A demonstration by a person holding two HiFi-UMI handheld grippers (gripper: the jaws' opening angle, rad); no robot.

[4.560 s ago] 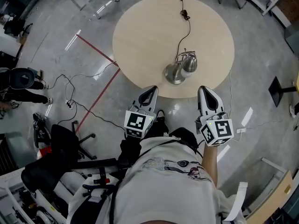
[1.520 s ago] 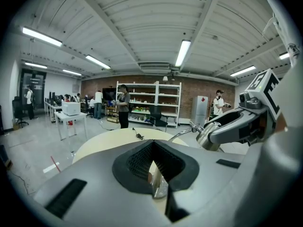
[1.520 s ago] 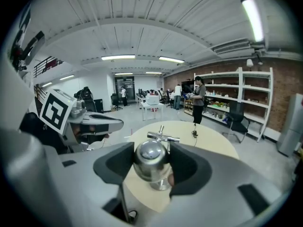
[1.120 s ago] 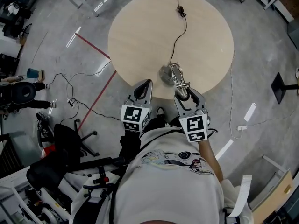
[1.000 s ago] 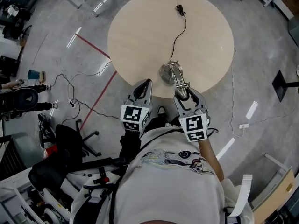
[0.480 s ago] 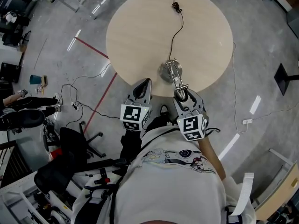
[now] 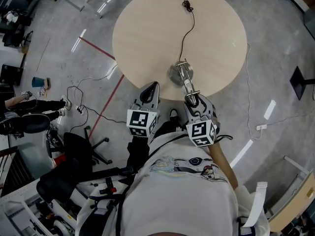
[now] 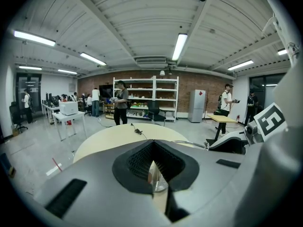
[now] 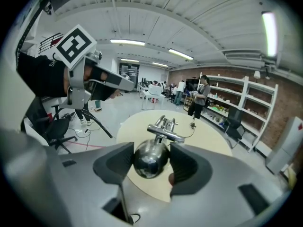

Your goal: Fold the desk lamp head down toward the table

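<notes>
The right gripper is clamped on the lamp head, one pad on each side of the shiny round shell. A few seconds back this gripper hangs open and well short of the table, and the head sits close over the base. In the last second the grip is already on, and little shifts between those pictures and this one. The head view shows the right gripper holding the lamp head out at the near edge of the table, on the person's side. The lamp arm is drawn out in a long line from the base, which stands on the table near that edge. In the right gripper view the lamp arm runs away from the head and down toward the tabletop, so the head looks to be above table height.

I judge the fold as started but unfinished: the arm has swung out toward the person, and the head has yet to go down.

The left gripper hangs just beside the table's near edge, apart from the lamp. In its own view the left gripper has its jaws together with nothing between them. It sits much as it does a second ago, so the base has no steadying. The cord trails from the base to the far edge
</notes>
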